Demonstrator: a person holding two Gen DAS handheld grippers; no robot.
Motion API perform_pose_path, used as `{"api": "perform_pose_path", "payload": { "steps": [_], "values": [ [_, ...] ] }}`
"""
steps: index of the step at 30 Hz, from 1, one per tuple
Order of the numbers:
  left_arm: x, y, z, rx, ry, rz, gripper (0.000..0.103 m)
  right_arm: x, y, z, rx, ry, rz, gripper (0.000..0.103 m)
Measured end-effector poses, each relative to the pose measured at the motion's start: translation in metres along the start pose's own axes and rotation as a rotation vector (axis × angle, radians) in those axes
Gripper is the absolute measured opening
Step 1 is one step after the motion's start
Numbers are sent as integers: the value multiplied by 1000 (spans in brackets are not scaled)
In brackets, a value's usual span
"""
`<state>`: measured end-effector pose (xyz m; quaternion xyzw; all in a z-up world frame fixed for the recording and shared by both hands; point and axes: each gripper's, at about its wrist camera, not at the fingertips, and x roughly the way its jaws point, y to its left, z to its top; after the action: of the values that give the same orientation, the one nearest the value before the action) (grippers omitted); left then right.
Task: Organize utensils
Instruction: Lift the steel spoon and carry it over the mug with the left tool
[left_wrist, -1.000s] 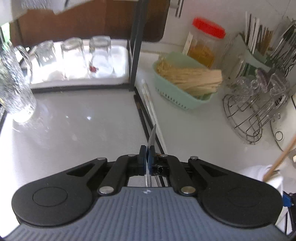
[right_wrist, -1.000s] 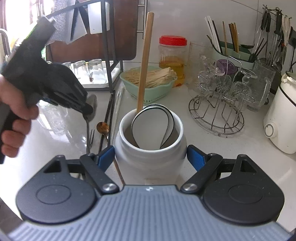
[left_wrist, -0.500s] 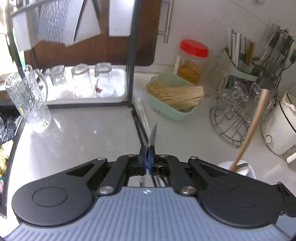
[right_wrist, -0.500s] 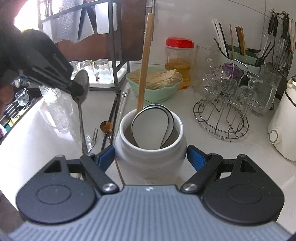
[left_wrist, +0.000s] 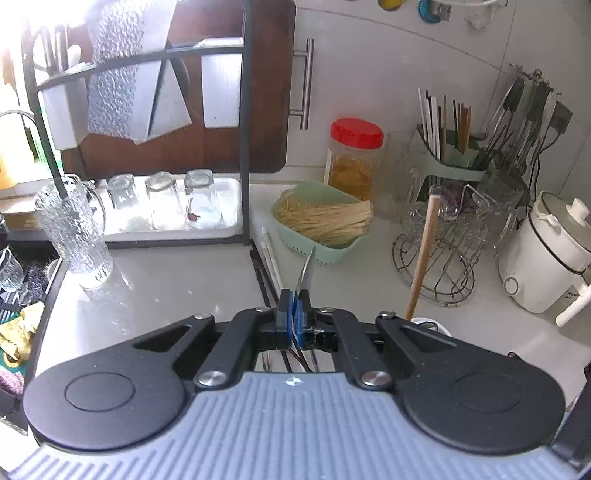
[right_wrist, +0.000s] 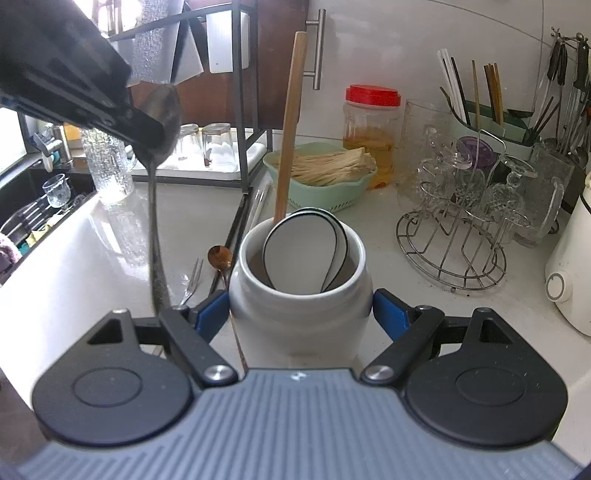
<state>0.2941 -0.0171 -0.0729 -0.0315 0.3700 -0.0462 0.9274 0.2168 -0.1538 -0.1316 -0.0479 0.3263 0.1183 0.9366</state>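
My left gripper (left_wrist: 294, 314) is shut on the bowl of a metal spoon (left_wrist: 306, 271). In the right wrist view that left gripper (right_wrist: 151, 134) hangs at the upper left, and the spoon (right_wrist: 155, 236) dangles handle-down just left of the jar. My right gripper (right_wrist: 301, 315) is shut on a white ceramic jar (right_wrist: 295, 332), one blue pad on each side. The jar holds a long wooden handle (right_wrist: 291, 129) and white black-rimmed spoons (right_wrist: 303, 254). A bronze spoon (right_wrist: 219, 256), a small fork (right_wrist: 194, 277) and dark chopsticks (right_wrist: 232, 236) lie on the counter behind the jar.
A mint basket of sticks (right_wrist: 325, 177) and a red-lidded jar (right_wrist: 371, 125) stand behind. A wire glass rack (right_wrist: 454, 240) and a white cooker (right_wrist: 569, 266) are to the right. To the left stand a black rack with upturned glasses (right_wrist: 207, 144), a glass pitcher (right_wrist: 109, 166) and a sink (right_wrist: 37, 206).
My left gripper has risen with the spoon, lifting it off the counter until it hangs beside the jar. The right gripper and jar have stayed put.
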Motion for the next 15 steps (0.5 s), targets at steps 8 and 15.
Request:
{"api": "perform_pose_path", "payload": {
  "steps": [8, 15],
  "values": [
    [-35, -3, 12, 5, -63, -1, 3, 2, 4, 1, -4, 0, 7, 87],
    [-65, -9, 27, 5, -132, -27, 3, 3, 9, 2, -23, 1, 27, 87]
  ]
}}
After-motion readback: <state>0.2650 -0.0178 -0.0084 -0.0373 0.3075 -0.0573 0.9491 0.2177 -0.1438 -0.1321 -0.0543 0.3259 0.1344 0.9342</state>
